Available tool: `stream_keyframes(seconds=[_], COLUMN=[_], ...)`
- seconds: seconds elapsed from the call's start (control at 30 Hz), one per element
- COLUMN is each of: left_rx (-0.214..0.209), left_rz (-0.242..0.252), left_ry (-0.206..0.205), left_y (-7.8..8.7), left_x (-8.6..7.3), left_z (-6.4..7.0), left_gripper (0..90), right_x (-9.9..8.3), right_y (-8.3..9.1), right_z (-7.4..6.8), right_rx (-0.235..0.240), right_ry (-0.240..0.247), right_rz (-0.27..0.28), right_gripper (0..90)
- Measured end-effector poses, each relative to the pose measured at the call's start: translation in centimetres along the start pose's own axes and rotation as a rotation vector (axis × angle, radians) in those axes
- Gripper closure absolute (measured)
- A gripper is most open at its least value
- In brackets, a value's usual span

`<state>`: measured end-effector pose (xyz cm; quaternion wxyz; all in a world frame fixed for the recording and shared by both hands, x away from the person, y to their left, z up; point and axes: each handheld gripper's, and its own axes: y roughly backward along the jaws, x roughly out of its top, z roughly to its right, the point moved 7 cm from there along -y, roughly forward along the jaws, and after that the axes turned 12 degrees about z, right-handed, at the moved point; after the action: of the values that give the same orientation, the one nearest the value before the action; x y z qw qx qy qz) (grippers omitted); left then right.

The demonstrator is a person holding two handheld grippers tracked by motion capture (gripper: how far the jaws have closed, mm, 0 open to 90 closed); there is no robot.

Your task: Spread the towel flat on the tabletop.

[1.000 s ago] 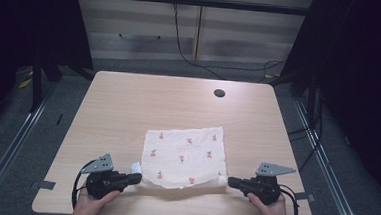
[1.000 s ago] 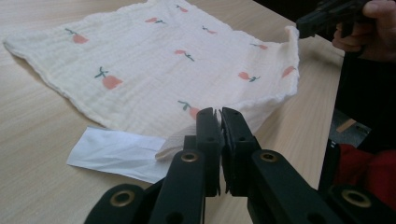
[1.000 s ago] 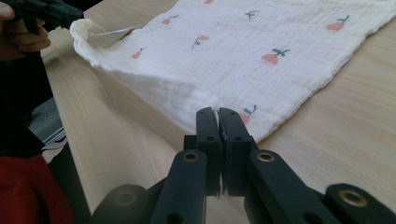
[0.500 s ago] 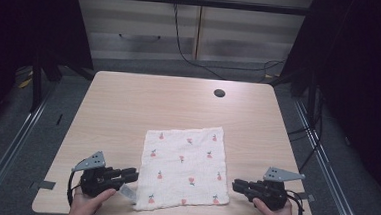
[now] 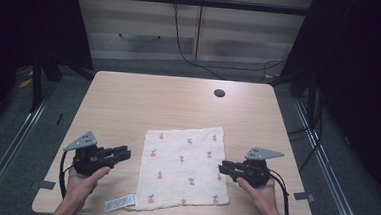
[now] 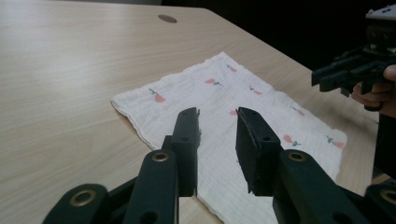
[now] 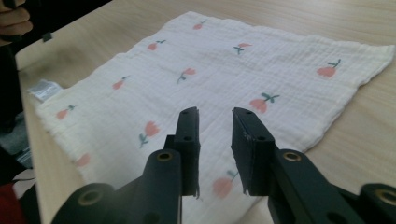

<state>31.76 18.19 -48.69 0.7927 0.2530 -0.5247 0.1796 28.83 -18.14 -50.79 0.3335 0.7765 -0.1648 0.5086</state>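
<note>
A pale wood-grain tabletop (image 5: 128,108) with rounded corners is seen, and a small dark round hole (image 5: 219,93) is set near its far edge. Grey floor (image 5: 12,126) is seen around it. Black cables (image 5: 182,42) are hung against the pale panelled wall (image 5: 133,29) behind.

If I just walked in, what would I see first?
A white cloth with little pink flowers lies flat on the near half of the wooden table. The left gripper and the right gripper flank it, jaws apart, holding nothing.
</note>
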Motion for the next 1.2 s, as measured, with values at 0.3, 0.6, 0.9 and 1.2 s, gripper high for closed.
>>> stream_keyframes(seconds=[0.3,0.6,0.9,1.2], left_rx=[0.015,0.031,0.045,0.023], left_rz=[-0.113,-0.202,-0.231,-0.244], left_ry=[0.025,-0.019,-0.015,-0.044], left_y=[-4.3,-6.1,-7.5,-7.5], left_x=[-1.5,-3.3,-4.1,-4.8], left_z=[-1.9,-2.3,-2.7,-1.7], left_gripper=[64.4,65.3,65.6,68.3], right_x=[0.5,-0.3,-1.5,-2.3], right_y=[-3.9,-6.1,-5.4,-4.0], right_z=[2.4,4.5,4.3,3.6], right_rx=[-0.043,-0.106,-0.097,-0.071], right_ry=[0.009,0.036,0.025,0.012], right_rz=[-0.067,-0.156,-0.172,-0.155], right_gripper=[65.3,65.8,69.2,70.6])
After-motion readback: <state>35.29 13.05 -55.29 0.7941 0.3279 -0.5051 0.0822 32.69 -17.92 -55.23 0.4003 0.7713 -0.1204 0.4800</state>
